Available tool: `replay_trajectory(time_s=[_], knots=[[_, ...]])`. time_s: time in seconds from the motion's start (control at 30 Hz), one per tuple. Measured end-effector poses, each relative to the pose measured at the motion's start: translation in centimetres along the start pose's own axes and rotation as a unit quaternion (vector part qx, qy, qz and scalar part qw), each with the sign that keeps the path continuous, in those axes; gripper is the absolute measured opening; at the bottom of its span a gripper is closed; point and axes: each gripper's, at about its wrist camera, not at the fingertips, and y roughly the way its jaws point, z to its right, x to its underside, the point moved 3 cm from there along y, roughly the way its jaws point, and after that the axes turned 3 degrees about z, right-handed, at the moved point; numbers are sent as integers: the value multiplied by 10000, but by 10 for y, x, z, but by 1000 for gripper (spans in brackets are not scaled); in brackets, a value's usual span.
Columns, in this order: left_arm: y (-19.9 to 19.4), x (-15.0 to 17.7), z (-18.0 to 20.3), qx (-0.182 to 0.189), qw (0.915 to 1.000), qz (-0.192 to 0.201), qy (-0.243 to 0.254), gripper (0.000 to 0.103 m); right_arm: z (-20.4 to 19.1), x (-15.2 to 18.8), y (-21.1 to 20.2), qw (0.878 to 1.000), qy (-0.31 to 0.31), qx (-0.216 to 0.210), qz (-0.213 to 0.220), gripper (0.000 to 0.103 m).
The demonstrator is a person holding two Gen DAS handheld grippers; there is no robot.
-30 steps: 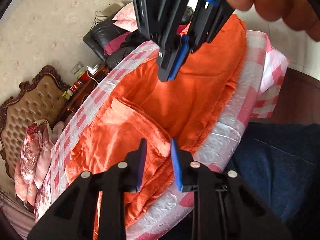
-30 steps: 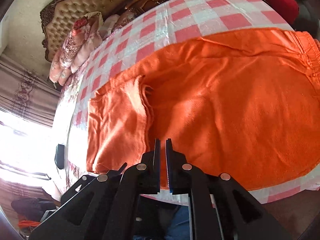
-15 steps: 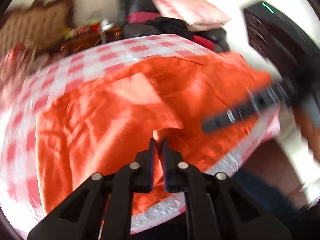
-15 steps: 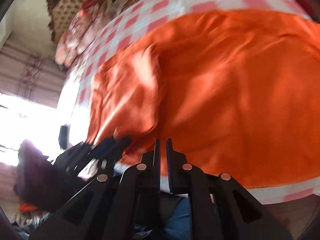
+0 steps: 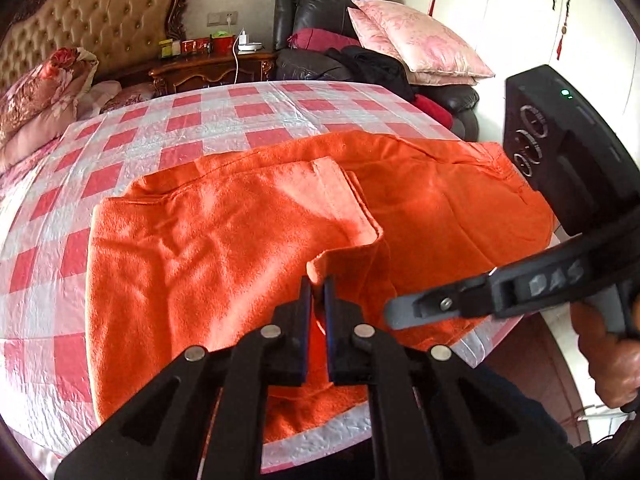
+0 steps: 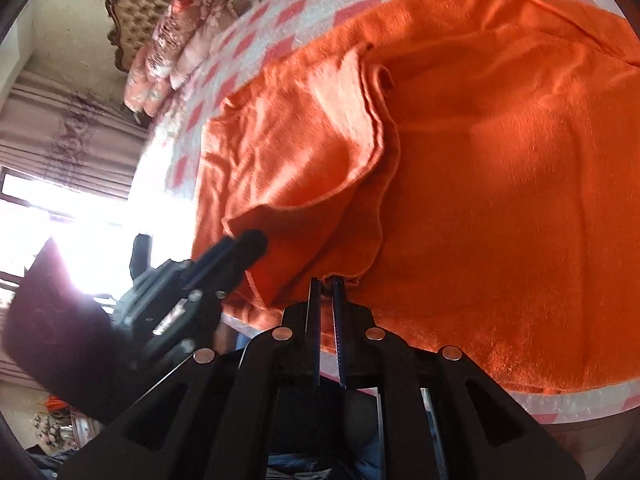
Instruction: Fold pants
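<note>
The pants [image 5: 224,240] lie across the near half of my table [image 5: 248,110], reaching its near edge and right edge. My left tool [image 5: 316,292] sits at the near edge with a fold of them between its fingers; my right tool [image 6: 326,284] meets the same edge further right (its grip is unclear). Behind the table stands a nightstand [image 5: 208,70], with a headboard [image 5: 92,20] at far left and a pillow [image 5: 416,40] at far right.
</note>
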Motion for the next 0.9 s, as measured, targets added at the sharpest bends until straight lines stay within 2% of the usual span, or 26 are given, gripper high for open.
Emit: replay_trajectory(time_s=[0.1,0.23,0.37,0.4,0.47,0.5,0.53,0.7,0.8,0.83,0.9], knots=[[-1,0,-2,3,10000,22,-46,6,13,-4,-8,9978,513,-417,11,11],[0,-1,-3,-1,10000,40,-52,6,27,-5,-1,9955,818,-462,-135,12],[0,-1,-3,19,10000,32,-13,6,27,-4,3,9950,861,-471,-162,12],[0,-1,-3,12,10000,39,-15,6,27,-4,3,9947,898,-474,-168,15],[-1,-2,-5,7,10000,56,-53,6,27,-4,0,9940,962,-505,-155,36],[-1,-2,-5,1,10000,61,-52,6,28,-4,-2,9942,965,-461,-119,55],[-1,-2,-6,3,10000,61,-38,6,29,-5,-5,9946,945,-425,-70,59],[0,-2,-3,39,10000,73,-19,6,20,-7,-1,9970,745,-186,-38,58],[-4,-2,1,3,9999,132,80,6,13,-6,6,9982,582,-36,-148,35],[-5,-2,2,-23,9998,158,132,6,10,-6,10,9983,551,-1,-188,21],[-7,-2,5,-87,9994,197,256,6,3,-3,15,9991,348,109,-195,12]])
